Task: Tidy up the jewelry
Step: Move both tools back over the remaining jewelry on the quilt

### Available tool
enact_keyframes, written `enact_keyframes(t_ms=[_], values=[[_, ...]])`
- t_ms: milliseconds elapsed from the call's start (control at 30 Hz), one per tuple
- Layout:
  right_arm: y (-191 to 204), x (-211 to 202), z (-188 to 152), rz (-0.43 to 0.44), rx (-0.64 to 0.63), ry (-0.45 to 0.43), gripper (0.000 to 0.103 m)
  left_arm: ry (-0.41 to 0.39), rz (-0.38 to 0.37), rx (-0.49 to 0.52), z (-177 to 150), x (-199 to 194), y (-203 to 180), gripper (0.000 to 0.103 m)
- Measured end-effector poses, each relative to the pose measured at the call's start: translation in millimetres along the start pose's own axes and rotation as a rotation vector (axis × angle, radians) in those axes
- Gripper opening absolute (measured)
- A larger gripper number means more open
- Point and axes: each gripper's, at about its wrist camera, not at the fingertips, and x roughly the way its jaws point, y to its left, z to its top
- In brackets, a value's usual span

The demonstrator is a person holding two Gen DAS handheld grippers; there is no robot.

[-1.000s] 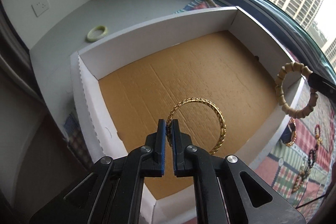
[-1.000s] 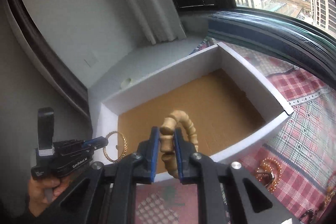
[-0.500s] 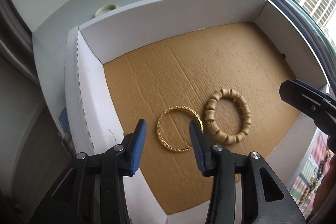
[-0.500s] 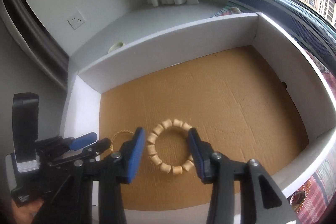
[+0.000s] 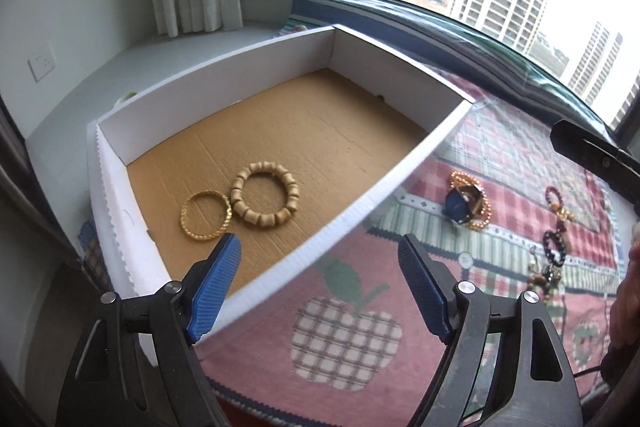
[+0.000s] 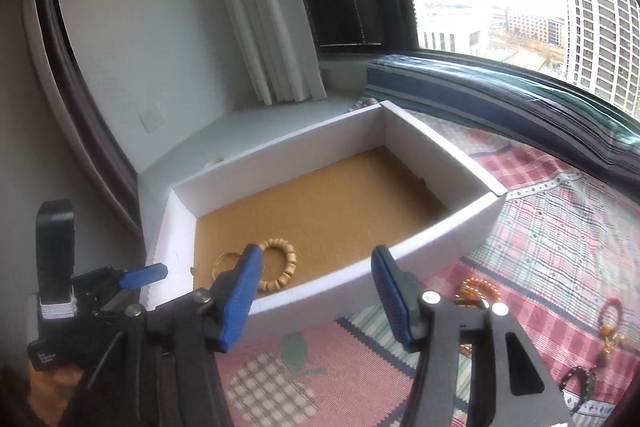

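Observation:
A gold bangle (image 5: 206, 215) and a wooden bead bracelet (image 5: 265, 194) lie side by side on the brown floor of a white box (image 5: 352, 215). Both show in the right wrist view too, the bangle (image 6: 224, 262) partly hidden and the bead bracelet (image 6: 280, 267). My left gripper (image 5: 320, 287) is open and empty, above the box's near wall. My right gripper (image 6: 316, 293) is open and empty, also above that wall (image 6: 360, 279). More jewelry lies on the plaid cloth: an amber bead bracelet with a blue piece (image 5: 466, 205) and dark beaded pieces (image 5: 554, 247).
The box sits on a plaid cloth with an apple pattern (image 5: 344, 331) on a window ledge. A pale green ring (image 6: 216, 160) lies on the white sill behind the box. The window frame (image 6: 520, 95) runs along the far side. The left gripper body (image 6: 80, 299) shows at left.
Both grippers let go of their bracelets in the box, opened wide and pulled back and up. The gold bangle and the bead bracelet now rest on the box floor.

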Motion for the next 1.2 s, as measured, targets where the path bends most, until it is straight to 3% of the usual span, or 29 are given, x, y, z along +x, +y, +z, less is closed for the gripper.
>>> enact_keyframes(t_ms=[233, 533, 867, 1200], values=[[-69, -120, -68, -0.223, 0.052, -0.116, 0.065, 0.021, -0.145, 0.117, -49, -10, -84, 0.091], [-121, -202, -168, -0.457, 0.133, -0.098, 0.065, 0.121, -0.194, 0.190, -107, 7, -146, 0.091], [-138, -196, -243, -0.435, 0.284, -0.001, 0.065, 0.163, -0.167, 0.273, -130, 17, -178, 0.091], [-144, -186, -249, -0.402, 0.309, 0.005, 0.065, 0.181, -0.171, 0.268, -118, 41, -198, 0.091]])
